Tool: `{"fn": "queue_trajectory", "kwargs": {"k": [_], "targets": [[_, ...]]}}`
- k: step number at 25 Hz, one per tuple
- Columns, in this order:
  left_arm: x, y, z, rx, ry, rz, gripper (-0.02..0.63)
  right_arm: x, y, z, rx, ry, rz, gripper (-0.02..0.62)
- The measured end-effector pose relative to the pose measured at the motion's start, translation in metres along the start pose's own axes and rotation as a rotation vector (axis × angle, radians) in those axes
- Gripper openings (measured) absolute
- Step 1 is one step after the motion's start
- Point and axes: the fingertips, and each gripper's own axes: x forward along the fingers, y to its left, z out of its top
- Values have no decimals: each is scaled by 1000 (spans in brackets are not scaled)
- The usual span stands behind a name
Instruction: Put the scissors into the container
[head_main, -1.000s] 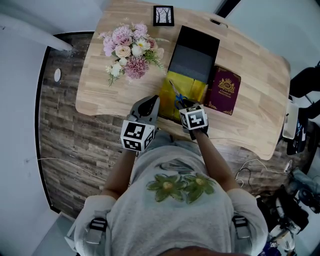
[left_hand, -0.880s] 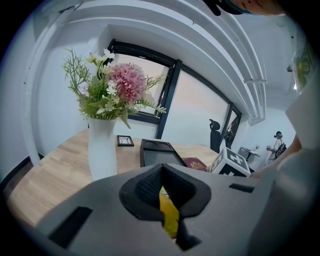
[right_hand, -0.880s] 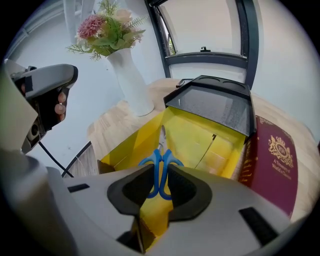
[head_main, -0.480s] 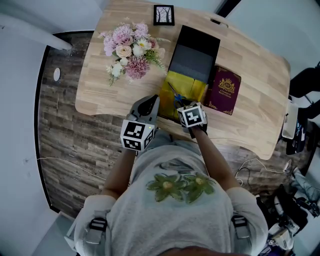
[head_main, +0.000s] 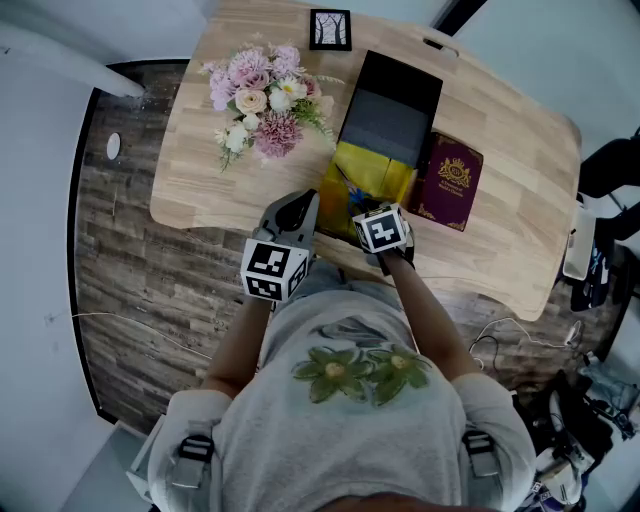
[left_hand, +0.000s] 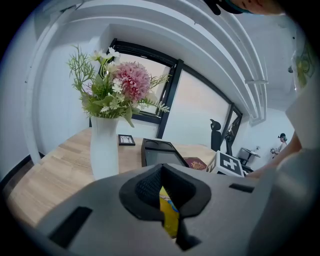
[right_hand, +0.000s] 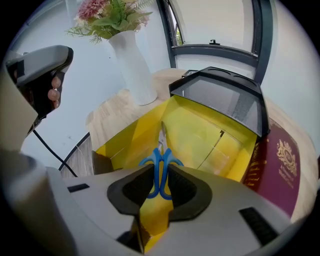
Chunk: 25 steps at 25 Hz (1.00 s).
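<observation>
1. The scissors (right_hand: 161, 162) are held by their blue handle loops between the pads of the right tool (right_hand: 159, 172). Its jaws are closed only as far as the loops allow, and the blades point away from the tool and downward.
2. The scissors are carried above the open yellow container (right_hand: 195, 130), with the blades over its interior. No contact with the container floor can be made out.
3. The container is set near the front edge of the surface (head_main: 500, 200), against a black box (right_hand: 225, 95), with a burgundy book (head_main: 447, 180) just beside it.
4. The left tool (left_hand: 162, 167) is kept just beside the container's left wall. Its jaws are brought together at the tips, and a yellow sliver is seen in the gap behind them. Whether anything is gripped there cannot be told.
5. The placing step is judged to be in hand, with pickup and carry done and release not yet made.
6. A short lowering into the container is called for next, clear of its walls. The right jaws are then to be widened until the loops drop free.
</observation>
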Motion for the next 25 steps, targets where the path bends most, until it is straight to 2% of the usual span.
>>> {"fn": "queue_trajectory", "kwargs": {"k": [15, 25], "targets": [[1, 3, 0, -3, 3, 2, 5, 8, 5, -4, -93, 77, 1, 86], [0, 4, 1, -5, 0, 5, 5, 12, 9, -9, -215, 125, -41, 86]]}}
